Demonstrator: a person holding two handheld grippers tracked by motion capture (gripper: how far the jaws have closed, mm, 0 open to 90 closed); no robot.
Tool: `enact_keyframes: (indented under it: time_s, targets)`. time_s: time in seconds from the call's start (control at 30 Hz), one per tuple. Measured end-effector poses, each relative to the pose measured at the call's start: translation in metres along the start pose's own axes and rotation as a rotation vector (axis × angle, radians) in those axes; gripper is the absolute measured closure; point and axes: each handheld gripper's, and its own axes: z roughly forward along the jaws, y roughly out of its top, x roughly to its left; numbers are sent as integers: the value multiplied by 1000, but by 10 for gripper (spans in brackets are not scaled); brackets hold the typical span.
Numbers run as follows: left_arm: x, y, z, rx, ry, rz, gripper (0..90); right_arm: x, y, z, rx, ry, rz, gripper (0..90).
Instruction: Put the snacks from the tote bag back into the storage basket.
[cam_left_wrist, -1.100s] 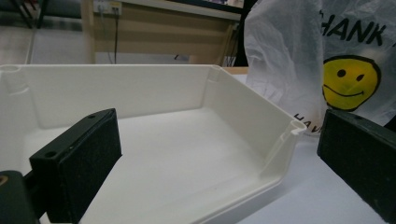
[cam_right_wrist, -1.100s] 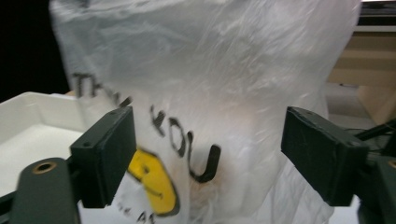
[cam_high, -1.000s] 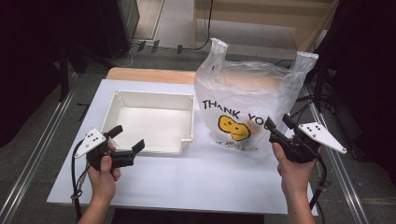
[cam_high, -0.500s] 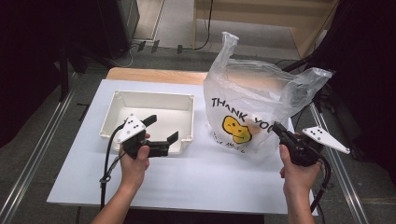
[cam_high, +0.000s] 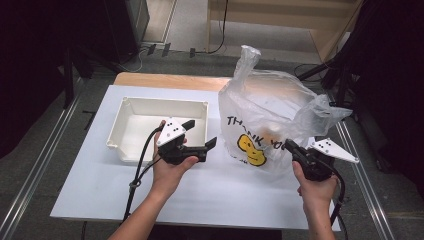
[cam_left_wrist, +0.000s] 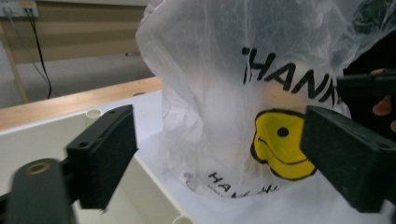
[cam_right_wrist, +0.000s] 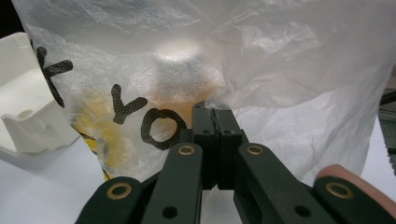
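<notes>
A translucent white plastic bag (cam_high: 265, 110) printed with "THANK YOU" and a yellow smiley stands on the white table, right of a white tray (cam_high: 150, 101). Something orange shows dimly through its film (cam_right_wrist: 187, 100). My right gripper (cam_high: 290, 146) is at the bag's lower right side. Its jaws (cam_right_wrist: 215, 112) are pressed together, with a fold of the bag's film pinched at their tips. My left gripper (cam_high: 202, 133) hovers over the tray's near right corner and points at the bag (cam_left_wrist: 224, 70). Its jaws have just been closing a little but stand wide apart, with nothing between them (cam_left_wrist: 219, 154).
The tray (cam_left_wrist: 46, 135) is empty and sits just left of the bag (cam_right_wrist: 280, 60); its corner also appears in the right gripper view (cam_right_wrist: 18, 93). A wooden strip (cam_high: 170, 80) runs along the table's far edge. Metal rails (cam_high: 45, 150) flank the table.
The left gripper has travelled right along the tray's front toward the bag. The right gripper's jaws have shut on the bag's film and sunk a little; the bag's top has shifted.
</notes>
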Motion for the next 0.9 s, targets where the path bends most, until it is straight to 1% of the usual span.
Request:
enact_keyframes:
  time_s: [0.03, 0.1, 0.13, 0.17, 0.27, 0.3, 0.37, 0.43, 0.47, 0.5, 0.57, 0.6, 0.67, 0.7, 0.73, 0.8, 0.9]
  targets:
    - [0, 0, 0, 0, 0, 0, 144, 0, 0, 0, 0, 0, 0, 900]
    - [-7, 6, 5, 6, 14, 21, 149, 1, -2, 3, 11, 4, -20, 900]
    - [-7, 6, 5, 6, 14, 21, 153, 2, -3, 4, 17, 2, -20, 900]
    - [-9, 8, 7, 7, 22, 25, 156, 2, -3, 4, 20, 6, -22, 900]
    - [-11, 12, 12, 0, 41, 21, 171, 2, -3, 4, 22, 11, -31, 900]
    - [-12, 13, 14, -5, 38, 9, 172, 1, -4, 4, 24, 15, -33, 900]
    - [-12, 15, 21, -6, 31, 4, 173, 0, -4, 3, 25, 18, -34, 900]
    - [-13, 17, 25, -20, 30, 11, 181, -2, -5, 2, 27, 18, -34, 900]
    - [-14, 17, 27, -22, 31, 22, 189, -3, -6, 2, 30, 14, -28, 900]
    - [-14, 17, 27, -22, 31, 22, 199, -3, -6, 2, 30, 14, -28, 900]
    - [-16, 18, 32, -22, 33, 31, 225, -6, -8, 3, 36, 13, -25, 900]
    - [-16, 19, 37, -22, 35, 33, 240, -6, -9, 3, 37, 15, -23, 900]
    - [-16, 19, 38, -19, 35, 36, 277, -6, -10, 4, 42, 21, -24, 900]
    - [-16, 19, 40, -25, 29, 35, 277, -6, -10, 4, 42, 21, -24, 900]
    - [-16, 19, 41, -35, 14, 30, 295, -5, -10, 4, 43, 23, -26, 900]
    - [-15, 20, 43, -36, 11, 36, 319, -4, -10, 4, 44, 31, -40, 900]
    - [-12, 19, 47, -30, 19, 13, 461, -3, -11, 4, 48, 47, -51, 900]
